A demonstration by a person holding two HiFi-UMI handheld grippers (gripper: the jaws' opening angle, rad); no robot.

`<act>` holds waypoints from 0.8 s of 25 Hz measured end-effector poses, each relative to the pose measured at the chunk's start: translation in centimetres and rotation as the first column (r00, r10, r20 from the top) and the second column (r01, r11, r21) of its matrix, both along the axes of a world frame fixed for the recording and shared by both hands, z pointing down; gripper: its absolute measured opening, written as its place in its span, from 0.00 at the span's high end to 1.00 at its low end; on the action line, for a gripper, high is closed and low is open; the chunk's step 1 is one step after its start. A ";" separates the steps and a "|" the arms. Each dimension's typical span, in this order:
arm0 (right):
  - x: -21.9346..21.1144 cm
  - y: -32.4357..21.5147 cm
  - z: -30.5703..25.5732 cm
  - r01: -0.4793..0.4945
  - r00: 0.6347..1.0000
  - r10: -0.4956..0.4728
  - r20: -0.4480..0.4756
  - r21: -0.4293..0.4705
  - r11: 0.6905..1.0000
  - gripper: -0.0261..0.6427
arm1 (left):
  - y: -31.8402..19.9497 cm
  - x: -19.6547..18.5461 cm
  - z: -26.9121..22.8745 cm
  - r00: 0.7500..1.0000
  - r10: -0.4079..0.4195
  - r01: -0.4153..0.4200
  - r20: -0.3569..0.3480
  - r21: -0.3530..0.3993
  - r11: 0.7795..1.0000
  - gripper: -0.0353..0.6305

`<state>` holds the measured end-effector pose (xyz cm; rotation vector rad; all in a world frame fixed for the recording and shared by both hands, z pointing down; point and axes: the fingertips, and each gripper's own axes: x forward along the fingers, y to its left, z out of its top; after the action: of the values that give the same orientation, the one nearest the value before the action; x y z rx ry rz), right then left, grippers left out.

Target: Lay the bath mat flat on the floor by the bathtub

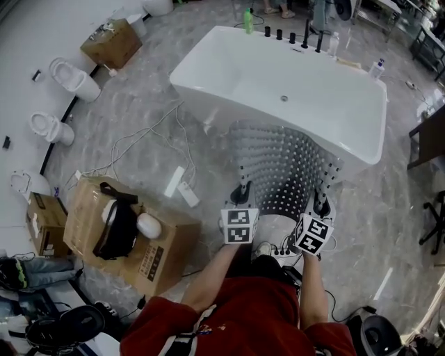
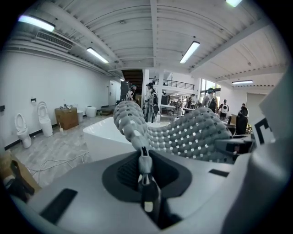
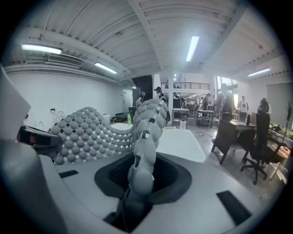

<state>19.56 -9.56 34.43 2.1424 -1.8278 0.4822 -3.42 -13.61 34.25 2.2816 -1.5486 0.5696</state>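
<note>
The grey pebbled bath mat [image 1: 281,167], full of small holes, hangs in the air in front of the white bathtub [image 1: 278,90]. It curves between my two grippers and does not touch the floor. My left gripper [image 1: 242,189] is shut on the mat's near left corner, and my right gripper [image 1: 322,201] is shut on its near right corner. In the left gripper view the mat [image 2: 183,132] rises from the pinched jaws of the left gripper [image 2: 143,157], with the bathtub [image 2: 103,132] behind. In the right gripper view the mat's [image 3: 91,132] edge stands up out of the right gripper [image 3: 139,169].
An open cardboard box [image 1: 132,236] with a headset on it stands at the left, beside white cables and a power strip [image 1: 182,186]. Toilets [image 1: 73,78] line the left wall. Bottles [image 1: 248,21] and taps stand on the tub's far rim. A dark chair [image 1: 434,222] is at the right.
</note>
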 end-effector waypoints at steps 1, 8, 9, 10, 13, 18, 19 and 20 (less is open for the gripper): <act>-0.2 -0.4 0.4 0.000 1.000 0.000 -0.001 -0.008 1.000 0.81 | -0.4 -0.3 0.5 1.000 0.001 -0.001 0.002 -0.008 1.000 0.86; -1.4 -4.9 4.1 -0.006 1.000 0.005 -0.015 -0.060 0.998 0.81 | -5.1 -1.9 3.9 1.000 0.019 -0.019 -0.001 -0.051 0.999 0.86; -1.5 -5.4 4.8 -0.008 1.000 0.006 -0.018 -0.071 0.997 0.81 | -5.6 -2.1 4.6 1.000 0.027 -0.026 0.003 -0.066 0.997 0.86; -1.7 -6.0 5.6 -0.010 1.000 0.008 -0.020 -0.084 0.996 0.81 | -6.1 -2.3 5.3 0.999 0.032 -0.031 0.009 -0.081 0.996 0.86; -2.1 -7.3 8.4 -0.022 1.000 0.020 -0.018 -0.129 0.991 0.81 | -7.8 -3.2 8.1 0.999 0.038 -0.035 0.021 -0.124 0.992 0.86; -2.8 -7.9 13.9 -0.050 0.999 0.049 -0.011 -0.222 0.974 0.81 | -8.9 -5.0 14.0 0.998 0.055 -0.044 0.044 -0.214 0.976 0.86; -2.9 -8.4 15.2 -0.051 0.999 0.050 -0.011 -0.235 0.971 0.81 | -9.5 -5.2 15.3 0.997 0.057 -0.046 0.046 -0.224 0.974 0.86; -3.0 -8.8 16.5 -0.050 0.999 0.049 -0.011 -0.245 0.968 0.81 | -10.0 -5.4 16.7 0.997 0.060 -0.047 0.048 -0.232 0.972 0.86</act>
<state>16.54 -18.38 50.97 2.0226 -1.6193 0.6765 -8.86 -23.60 50.91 2.1523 -1.3683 0.7893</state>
